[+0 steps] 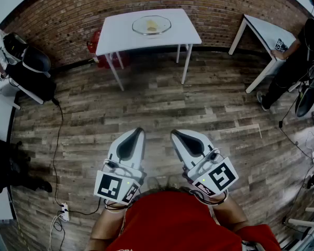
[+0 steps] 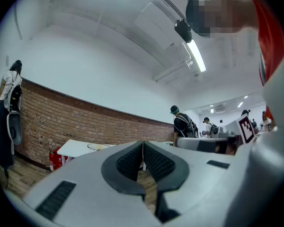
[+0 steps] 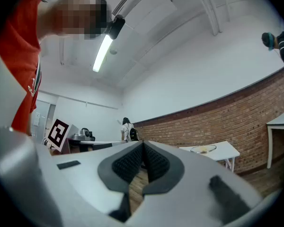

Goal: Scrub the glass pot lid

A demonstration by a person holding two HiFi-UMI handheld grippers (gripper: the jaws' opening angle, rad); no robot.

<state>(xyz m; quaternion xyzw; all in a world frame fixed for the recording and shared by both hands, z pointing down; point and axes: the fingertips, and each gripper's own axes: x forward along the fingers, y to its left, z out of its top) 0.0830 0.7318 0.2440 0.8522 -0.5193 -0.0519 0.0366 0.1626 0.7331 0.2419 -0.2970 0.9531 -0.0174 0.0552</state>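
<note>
A round glass pot lid (image 1: pixel 152 25) lies on a white table (image 1: pixel 120 35) against the brick wall, far ahead; something yellow shows under or on it. In the right gripper view the glass lid (image 3: pixel 203 149) sits small on that table, and in the left gripper view the lid (image 2: pixel 98 146) is barely visible. My left gripper (image 1: pixel 136 134) and right gripper (image 1: pixel 176 135) hang side by side close to my body, well short of the table. Both are shut with nothing between their dark ribbed pads (image 2: pixel 132 161).
Wooden plank floor (image 1: pixel 162 109) stretches between me and the table. A second white table (image 1: pixel 267 33) stands at the right with a person in black (image 1: pixel 298 56) beside it. A chair with bags (image 1: pixel 26 67) is at the left. A cable and power strip (image 1: pixel 64 210) lie on the floor.
</note>
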